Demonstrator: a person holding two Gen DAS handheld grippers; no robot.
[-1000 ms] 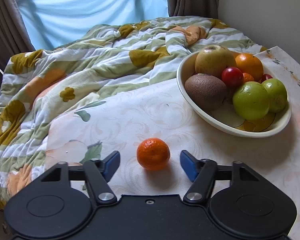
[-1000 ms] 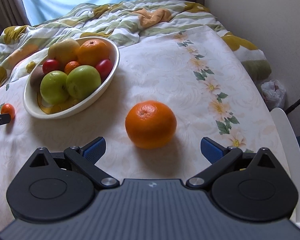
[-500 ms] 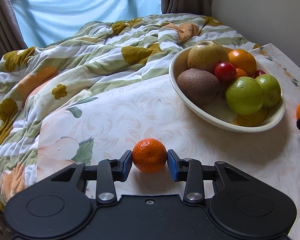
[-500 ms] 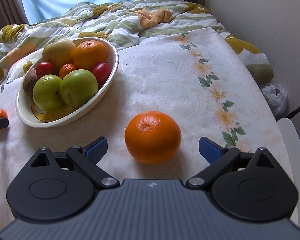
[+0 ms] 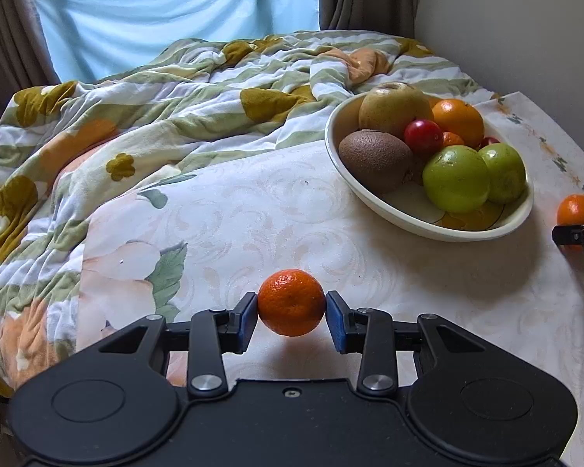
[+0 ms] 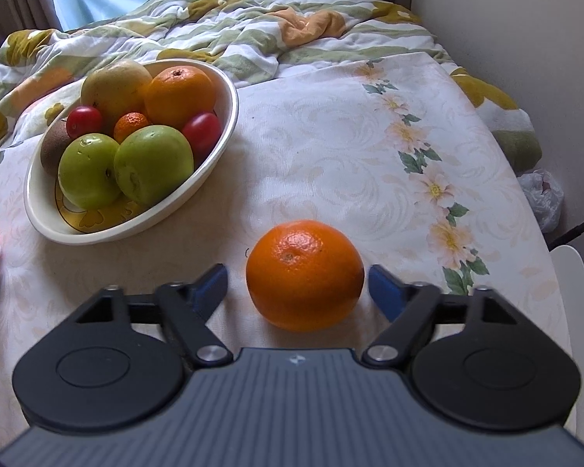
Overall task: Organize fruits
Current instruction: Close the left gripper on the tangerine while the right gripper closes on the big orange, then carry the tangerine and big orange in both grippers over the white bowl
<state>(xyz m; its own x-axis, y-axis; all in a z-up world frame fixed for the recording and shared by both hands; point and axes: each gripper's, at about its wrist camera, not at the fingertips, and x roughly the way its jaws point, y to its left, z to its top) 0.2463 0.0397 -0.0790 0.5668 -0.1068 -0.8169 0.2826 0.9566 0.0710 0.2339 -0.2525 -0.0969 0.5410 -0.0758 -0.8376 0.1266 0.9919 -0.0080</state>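
1. Two grabs under way: left gripper [image 5: 292,313] pinching a small mandarin [image 5: 291,302], apparently just off the tablecloth [image 5: 253,210]; could squirt free.
2. Right gripper [image 6: 298,284], closing but clear of the large orange [image 6: 305,274] near the front edge; could nudge it rolling.
3. Bowl [image 6: 214,155], nearly full; could shed added fruit.

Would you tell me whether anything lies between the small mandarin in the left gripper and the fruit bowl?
Nothing visible does: only bare tablecloth separates the mandarin, clamped in the left gripper, from the bowl up and to the right.

Cloth [image 6: 331,148] open right of bowl [image 6: 229,124] (full)
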